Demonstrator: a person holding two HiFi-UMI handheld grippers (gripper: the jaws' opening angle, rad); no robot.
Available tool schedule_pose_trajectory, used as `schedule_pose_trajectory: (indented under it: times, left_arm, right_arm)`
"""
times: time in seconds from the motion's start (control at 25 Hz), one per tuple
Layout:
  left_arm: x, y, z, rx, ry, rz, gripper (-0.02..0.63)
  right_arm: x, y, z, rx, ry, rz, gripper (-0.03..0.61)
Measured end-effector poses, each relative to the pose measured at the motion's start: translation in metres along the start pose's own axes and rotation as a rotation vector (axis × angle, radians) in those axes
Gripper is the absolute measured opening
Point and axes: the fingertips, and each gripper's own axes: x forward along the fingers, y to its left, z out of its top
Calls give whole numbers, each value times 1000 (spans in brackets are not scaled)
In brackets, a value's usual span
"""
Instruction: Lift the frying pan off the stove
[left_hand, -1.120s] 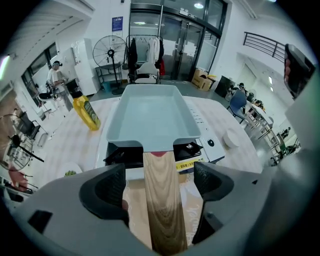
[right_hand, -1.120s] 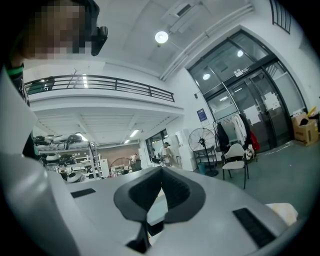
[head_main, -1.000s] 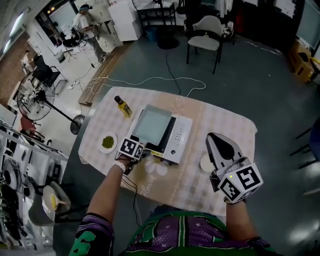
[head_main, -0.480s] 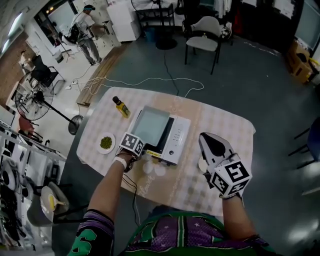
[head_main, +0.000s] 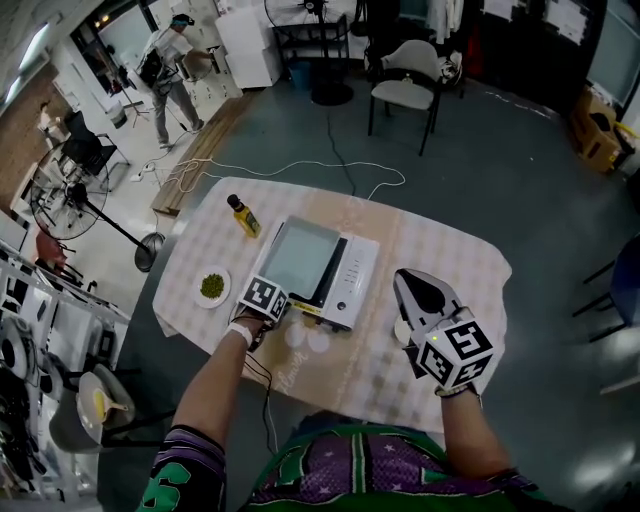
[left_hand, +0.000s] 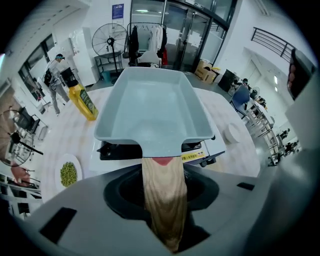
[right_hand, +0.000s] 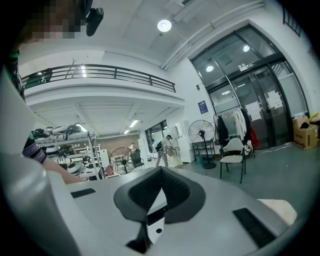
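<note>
A rectangular grey-blue frying pan (head_main: 298, 258) (left_hand: 155, 110) rests on a white portable stove (head_main: 352, 280) (left_hand: 206, 150) in the middle of the table. Its pale wooden handle (left_hand: 162, 200) points toward me and runs straight between the jaws of my left gripper (head_main: 286, 307) (left_hand: 161, 175). Those jaws are closing and sit tight round the handle. My right gripper (head_main: 416, 281) (right_hand: 159, 172) hovers over the table to the right of the stove, tilted upward toward the room. Its jaws are shut and hold nothing.
A yellow oil bottle (head_main: 243, 214) (left_hand: 85, 102) stands left of the stove. A plate of green peas (head_main: 214, 287) (left_hand: 68, 173) lies at the near left, a small white dish (head_main: 403, 330) (left_hand: 234, 133) at the right. Beyond the table are a chair (head_main: 405, 85) and a floor fan (head_main: 70, 200).
My right gripper has drifted left and slightly toward me. The left gripper has stayed at the pan's handle. The pan has not moved.
</note>
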Motion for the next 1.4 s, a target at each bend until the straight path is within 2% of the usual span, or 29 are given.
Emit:
schedule_pose_trajectory:
  times: [0.2,0.44,0.76,1.04,1.4]
  left_arm:
    - [-22,-22,-16,11,-90,-38,184]
    - [-59,-48,-44,-79,-234,-141,186]
    - [-131,-72,-97,-144,-484,-202,186]
    - [-205,-73,-146,-188,-690,-145,186]
    - [-309,-68,-195,-151,-927,-44,187]
  right_arm:
    - [-6,7,-1,-4,25,-2,6]
    - [-10,34,0,-16,43,8,6]
    - [-20,91,-11,-45,68,10,7]
    - [-33,149,-21,-55,84,30,7]
    - [-66,209,9,-77,-58,18,6]
